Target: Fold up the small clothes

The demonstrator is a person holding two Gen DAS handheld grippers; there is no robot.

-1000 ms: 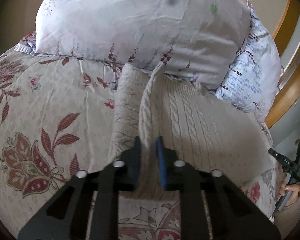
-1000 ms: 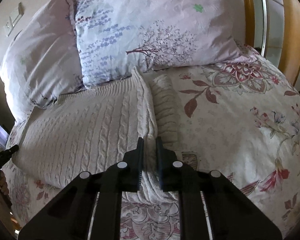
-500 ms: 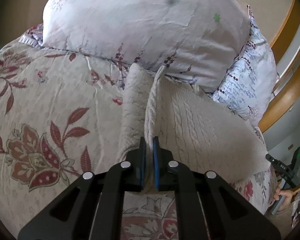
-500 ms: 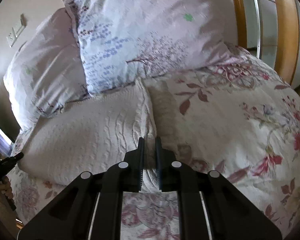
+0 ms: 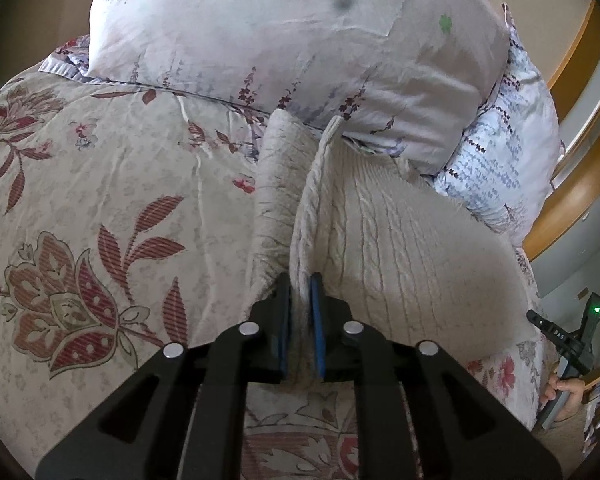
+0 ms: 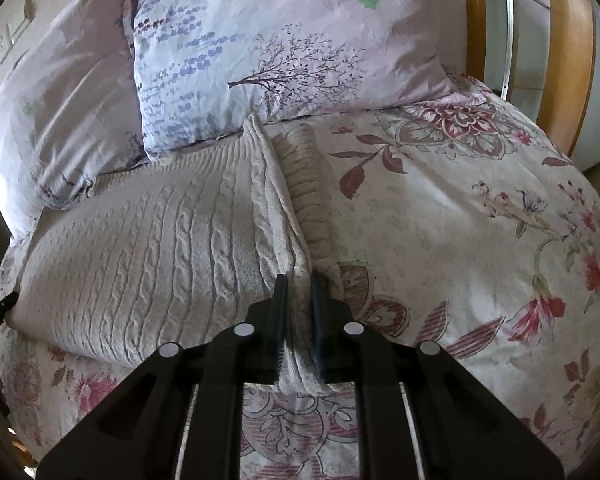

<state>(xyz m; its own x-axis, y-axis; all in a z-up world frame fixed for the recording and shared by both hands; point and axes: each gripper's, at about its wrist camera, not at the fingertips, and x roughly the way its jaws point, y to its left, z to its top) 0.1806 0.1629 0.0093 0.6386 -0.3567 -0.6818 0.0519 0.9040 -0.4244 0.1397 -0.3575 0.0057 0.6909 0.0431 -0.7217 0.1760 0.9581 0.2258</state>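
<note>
Both grippers have a pinch on the cream cable-knit sweater (image 5: pixel 400 248) right now, one at each side edge. The sweater lies spread on the floral bedspread (image 5: pixel 100 200), its far end up against the pillows (image 5: pixel 300 48).

The left gripper (image 5: pixel 300 280) has its blue-padded jaws narrowed onto a ridge of knit at the sweater's left edge. The right gripper (image 6: pixel 298 280) does the same at the right edge, with the fabric bunched up between its jaws. A ribbed strip, probably a sleeve (image 6: pixel 308 192), lies just outside that pinched ridge in the right view, and something similar runs along the left edge too.

My read is that this is the start of a fold, with both edges grabbed and ready to lift. Tips for doing it well:

- Lift both sides evenly so the body doesn't skew. Chunky knit stretches if one side leads.
- Can't tell whether the pinches catch both layers or just the top one, so check with a small lift before committing.
- Watch the sleeves. They could trail out and end up sticking past the fold.
- Keep light tension between the two grippers so the middle doesn't sag and crease.
- The pillows are touching the far end, so carry the fold toward yourself rather than away.
</note>
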